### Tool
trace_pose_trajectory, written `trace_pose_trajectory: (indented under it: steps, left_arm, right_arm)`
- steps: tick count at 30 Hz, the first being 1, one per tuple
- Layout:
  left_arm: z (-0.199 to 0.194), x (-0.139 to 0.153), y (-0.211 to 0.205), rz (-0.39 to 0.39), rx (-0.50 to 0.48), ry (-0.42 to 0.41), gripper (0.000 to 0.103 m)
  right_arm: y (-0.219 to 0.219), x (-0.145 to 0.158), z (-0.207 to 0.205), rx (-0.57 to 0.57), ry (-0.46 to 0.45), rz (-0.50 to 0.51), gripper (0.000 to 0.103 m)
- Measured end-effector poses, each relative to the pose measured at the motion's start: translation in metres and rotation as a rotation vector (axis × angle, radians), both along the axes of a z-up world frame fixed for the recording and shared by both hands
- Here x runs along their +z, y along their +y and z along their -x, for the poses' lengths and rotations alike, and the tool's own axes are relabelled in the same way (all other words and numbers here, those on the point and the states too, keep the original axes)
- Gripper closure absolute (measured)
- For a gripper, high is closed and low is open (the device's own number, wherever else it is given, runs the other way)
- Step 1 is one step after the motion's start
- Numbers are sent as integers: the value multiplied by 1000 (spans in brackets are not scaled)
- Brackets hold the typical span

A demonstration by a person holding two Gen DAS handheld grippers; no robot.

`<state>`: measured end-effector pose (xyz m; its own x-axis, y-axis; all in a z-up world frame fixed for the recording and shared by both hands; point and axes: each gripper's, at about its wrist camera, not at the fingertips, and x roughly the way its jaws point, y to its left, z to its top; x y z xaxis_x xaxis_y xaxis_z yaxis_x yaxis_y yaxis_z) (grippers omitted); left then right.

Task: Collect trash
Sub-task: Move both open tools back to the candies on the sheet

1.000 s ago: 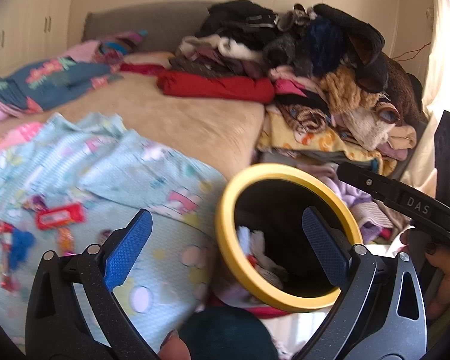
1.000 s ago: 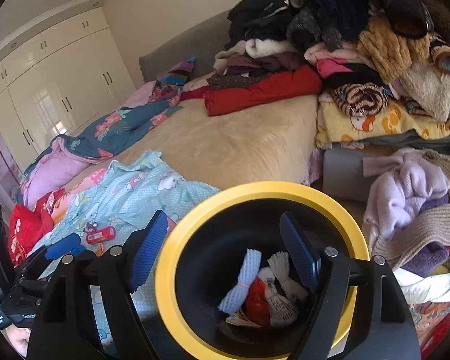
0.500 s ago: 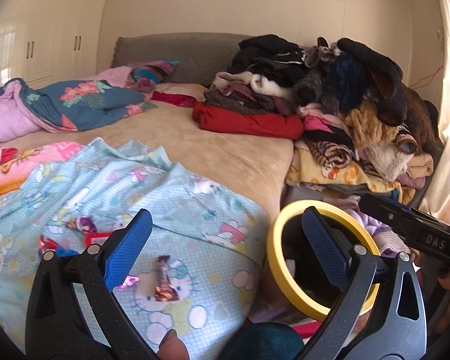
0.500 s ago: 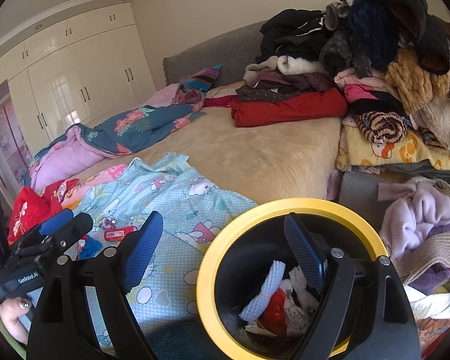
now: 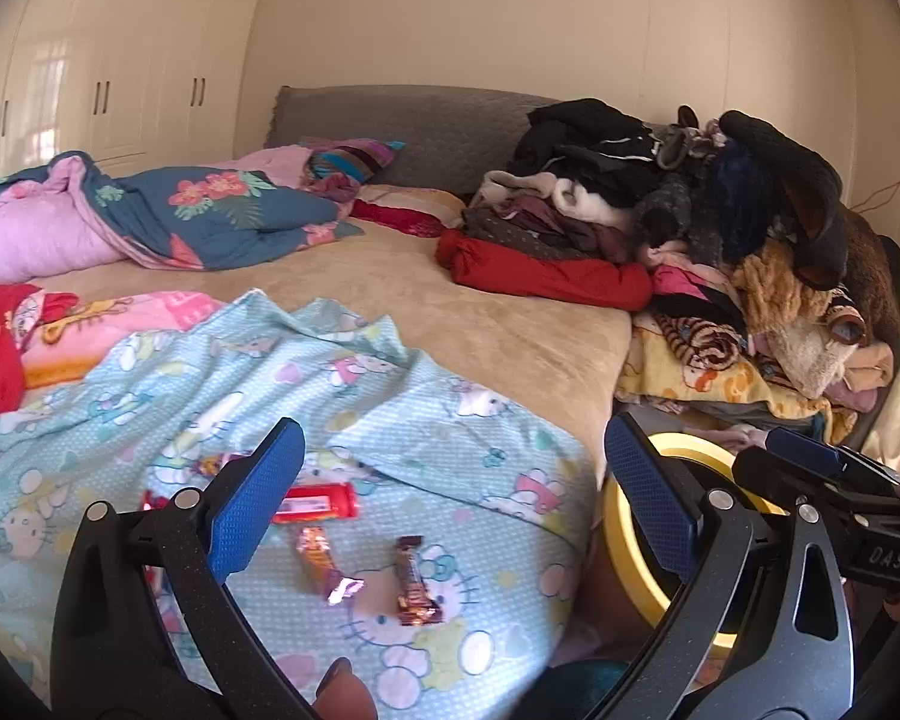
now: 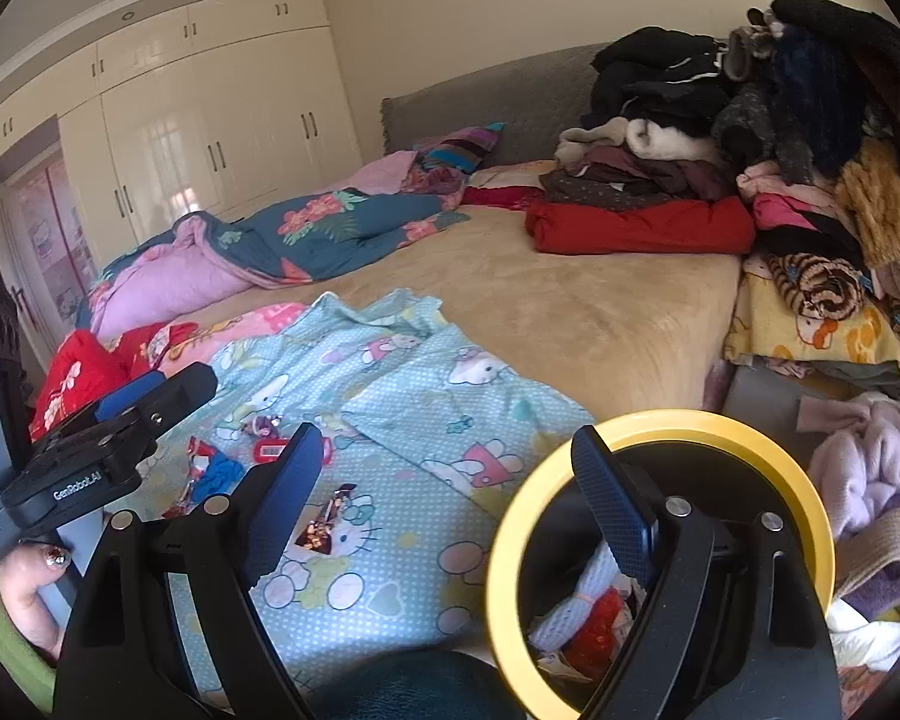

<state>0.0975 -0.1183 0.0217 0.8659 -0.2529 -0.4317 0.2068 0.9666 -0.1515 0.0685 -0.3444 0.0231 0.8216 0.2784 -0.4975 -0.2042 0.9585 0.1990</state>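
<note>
Both grippers [image 5: 450,498] [image 6: 450,498] released, empty; wrappers [image 5: 414,582] on the bed [image 5: 510,324] beside the bin [image 6: 660,540].

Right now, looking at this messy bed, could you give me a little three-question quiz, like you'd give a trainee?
1. True or false: the yellow-rimmed bin is empty.
2. Which lies on the light blue cartoon blanket? A) a spoon B) a red wrapper C) a phone
3. Fill in: the left gripper and the right gripper both have their jaws ____.

Key
1. False: trash already lies inside, including white mesh and something red.
2. B, with two shiny candy wrappers nearby.
3. Open, with nothing between them.
</note>
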Motion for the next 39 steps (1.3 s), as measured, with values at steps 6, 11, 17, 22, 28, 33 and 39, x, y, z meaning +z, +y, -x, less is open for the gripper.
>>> trace_pose_trajectory:
  steps: [6,11,17,22,28,33,39]
  left_arm:
    - [-1,-2,20,-4,34,-5,11]
    - [-4,-8,42,1,76,5,11]
    - [-7,-12,66,10,124,16,11]
    - [-9,-16,84,6,157,27,11]
    - [-10,-23,107,6,202,45,11]
    - [-10,-28,123,11,235,62,11]
    - [-9,-41,144,29,272,98,11]
  right_arm:
    - [28,-1,-7,57,3,17,20]
    - [53,-5,-15,111,10,34,20]
    - [80,-11,-25,168,30,53,20]
    - [101,-17,-32,214,44,75,20]
    - [121,-27,-39,266,67,94,20]
    - [139,-35,-43,303,85,113,20]
    - [159,-47,-49,342,112,138,20]
